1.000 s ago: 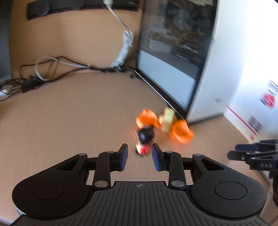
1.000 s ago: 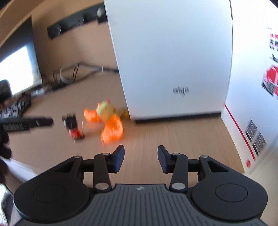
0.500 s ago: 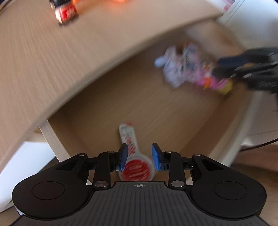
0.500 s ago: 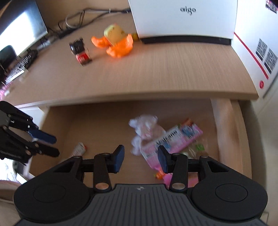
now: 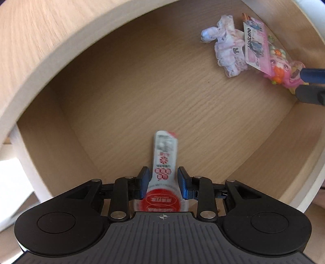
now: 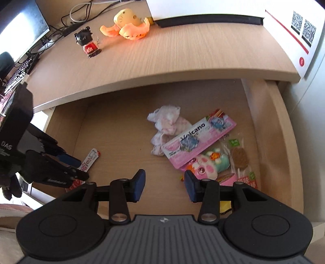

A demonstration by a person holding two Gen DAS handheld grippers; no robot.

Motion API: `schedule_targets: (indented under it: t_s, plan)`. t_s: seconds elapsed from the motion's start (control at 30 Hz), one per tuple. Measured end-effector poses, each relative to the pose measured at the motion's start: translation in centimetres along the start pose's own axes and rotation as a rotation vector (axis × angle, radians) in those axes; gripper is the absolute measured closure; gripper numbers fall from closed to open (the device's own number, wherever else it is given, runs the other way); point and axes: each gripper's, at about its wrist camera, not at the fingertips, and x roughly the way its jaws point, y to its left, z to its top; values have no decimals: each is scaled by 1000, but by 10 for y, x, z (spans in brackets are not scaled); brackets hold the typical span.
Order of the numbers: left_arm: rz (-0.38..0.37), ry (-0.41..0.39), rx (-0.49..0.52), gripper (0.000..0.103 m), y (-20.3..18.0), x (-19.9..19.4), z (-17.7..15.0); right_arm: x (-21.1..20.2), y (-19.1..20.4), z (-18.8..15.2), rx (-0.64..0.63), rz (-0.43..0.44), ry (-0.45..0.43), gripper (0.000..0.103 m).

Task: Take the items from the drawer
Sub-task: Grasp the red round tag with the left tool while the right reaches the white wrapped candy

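Note:
The open wooden drawer (image 6: 272, 130) holds a red and white tube (image 5: 164, 158) at its left. My left gripper (image 5: 163, 182) points straight down over this tube (image 6: 90, 159), open, with a finger on each side and neither pad pressing. At the drawer's right lie a crumpled white wrapper (image 6: 166, 123), a pink "Volcano" packet (image 6: 199, 140), a pink and green soft toy (image 6: 209, 164) and a bagged lollipop (image 6: 239, 156). My right gripper (image 6: 164, 182) hovers open above the drawer floor just left of that pile, holding nothing. Its fingertips (image 5: 310, 81) show at the left wrist view's right edge.
On the desk top above the drawer stand a small black-haired figurine (image 6: 89, 43) and an orange and yellow toy (image 6: 128, 26). A white computer case (image 6: 203, 8) and a box with QR codes (image 6: 300, 30) stand behind. A monitor (image 6: 18, 28) and keyboard (image 6: 20, 69) are at the left.
Both grippers have dropped from above the desk top toward the open drawer. The left one tipped downward and came lower over the tube. The jaws kept their width.

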Motion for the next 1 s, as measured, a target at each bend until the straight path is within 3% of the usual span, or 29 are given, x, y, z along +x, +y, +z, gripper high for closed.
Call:
schedule_targets:
  t_s: [0.13,0.27,0.33,0.4,0.57,0.73,0.8,0.87,1.0]
  plan:
    - [-26,-25,-12,72,6,0,-4,-2,5,-2,-56,-80,-28,61]
    - [-29,-43,-15,73,9,-4,-11,-3,12,-2,-158,-261,-77,61]
    - [-33,-64,-12,74,11,-9,-16,-1,12,0,-174,-311,-84,61]
    - [-50,-100,-4,76,12,-18,-21,0,10,4,-170,-298,-77,61]
    - [-161,-203,-68,81,21,-52,-34,4,20,13,-229,-162,-23,61]
    - [-179,-294,-132,84,22,-85,-37,22,33,19,-321,-157,57,61]
    - [-190,-329,-168,93,29,-93,-43,30,37,23,-374,-175,85,61]
    - [-213,-362,-208,93,28,-93,-41,37,43,27,-421,-200,97,61]
    - [-226,-397,-247,93,37,-97,-49,47,47,43,-401,-160,91,61]
